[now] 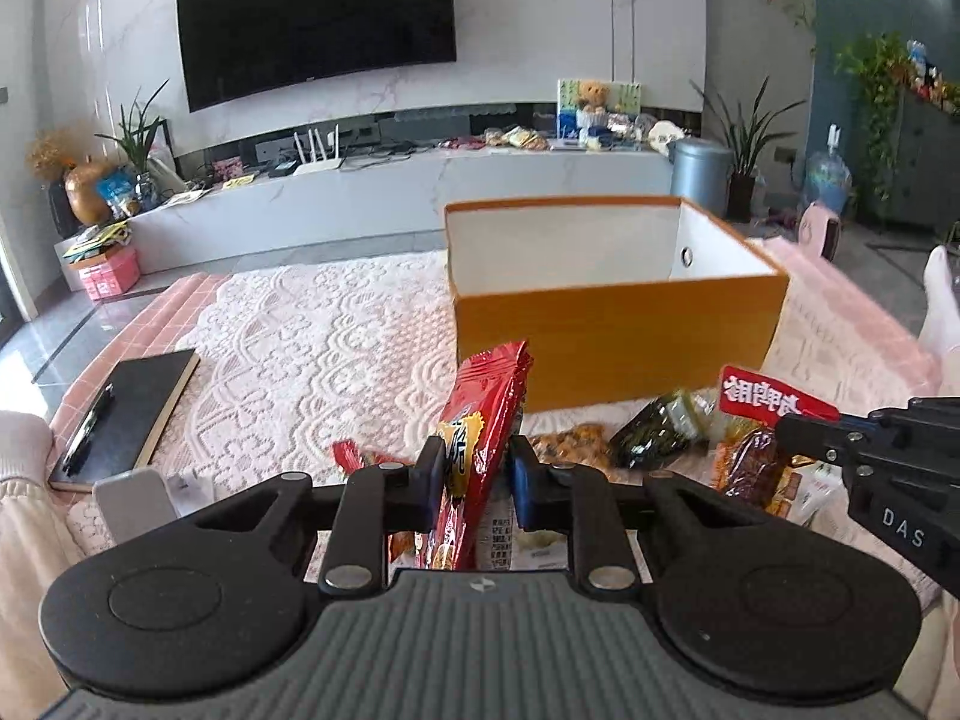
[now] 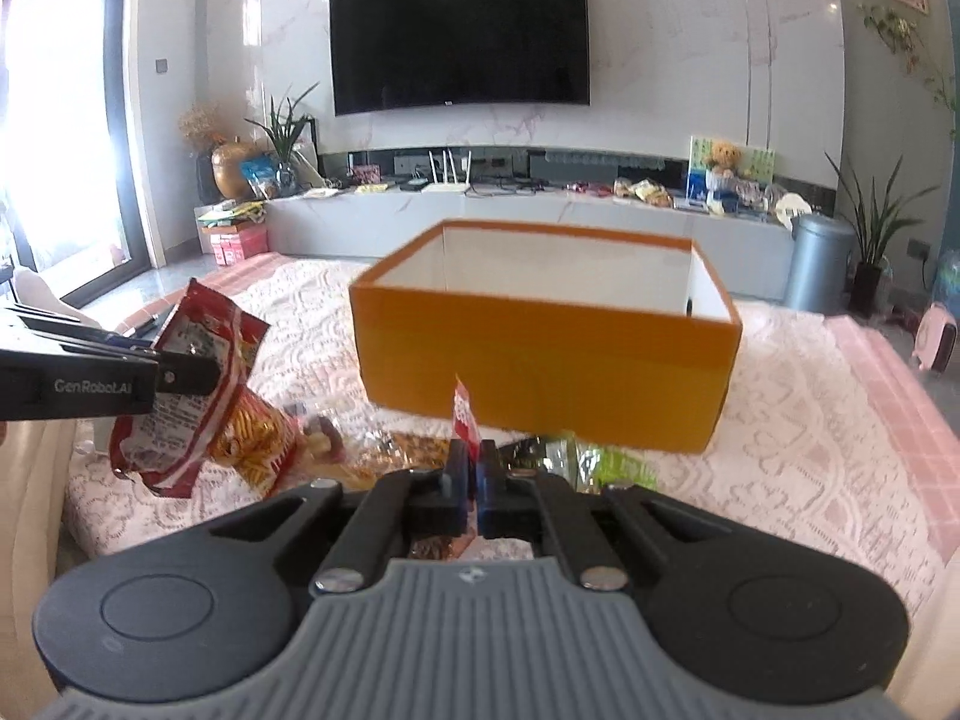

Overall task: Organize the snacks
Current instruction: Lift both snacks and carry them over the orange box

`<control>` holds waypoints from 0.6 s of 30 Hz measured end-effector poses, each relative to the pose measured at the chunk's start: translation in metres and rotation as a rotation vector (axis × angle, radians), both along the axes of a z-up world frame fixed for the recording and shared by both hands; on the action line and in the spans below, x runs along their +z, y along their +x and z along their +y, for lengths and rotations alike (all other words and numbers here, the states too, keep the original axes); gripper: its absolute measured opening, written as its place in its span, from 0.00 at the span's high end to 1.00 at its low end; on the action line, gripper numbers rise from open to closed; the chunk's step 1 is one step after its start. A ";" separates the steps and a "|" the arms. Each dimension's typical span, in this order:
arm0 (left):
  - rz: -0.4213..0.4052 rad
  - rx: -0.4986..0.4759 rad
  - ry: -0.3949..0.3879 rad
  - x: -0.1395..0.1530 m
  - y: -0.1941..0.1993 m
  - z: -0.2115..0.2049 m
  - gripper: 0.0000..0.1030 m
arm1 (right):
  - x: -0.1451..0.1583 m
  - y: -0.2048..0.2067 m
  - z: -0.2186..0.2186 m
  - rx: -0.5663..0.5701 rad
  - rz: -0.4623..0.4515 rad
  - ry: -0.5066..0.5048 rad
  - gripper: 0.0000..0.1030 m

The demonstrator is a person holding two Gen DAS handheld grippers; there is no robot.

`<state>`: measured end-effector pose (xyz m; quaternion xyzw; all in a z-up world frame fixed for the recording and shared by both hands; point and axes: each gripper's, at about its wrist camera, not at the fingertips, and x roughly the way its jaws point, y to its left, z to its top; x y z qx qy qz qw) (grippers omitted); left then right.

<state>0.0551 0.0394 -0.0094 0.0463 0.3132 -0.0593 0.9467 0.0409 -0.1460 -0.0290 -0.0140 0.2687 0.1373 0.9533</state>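
My left gripper (image 1: 474, 471) is shut on a red snack packet (image 1: 486, 414) that stands upright between its pads, lifted off the lace cloth. The right wrist view shows that same packet (image 2: 186, 402) hanging from the left gripper (image 2: 186, 373). My right gripper (image 2: 472, 471) is shut on the thin edge of a red-topped packet (image 2: 464, 414). In the left wrist view this packet (image 1: 762, 402) hangs at the right gripper (image 1: 795, 435). An open orange box (image 1: 618, 342) with a white inside stands just beyond both grippers. Several loose snacks (image 1: 576, 444) lie in front of it.
A black notebook with a pen (image 1: 120, 414) lies at the left on the pink lace cloth (image 1: 312, 330). A person's leg in white (image 1: 939, 300) is at the right edge. Beyond the cloth are a TV bench (image 1: 420, 186) and a grey bin (image 1: 699, 171).
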 end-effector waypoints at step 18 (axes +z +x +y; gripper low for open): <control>-0.062 -0.085 -0.061 0.039 0.018 0.003 0.76 | 0.062 0.004 -0.001 0.005 -0.088 0.017 1.00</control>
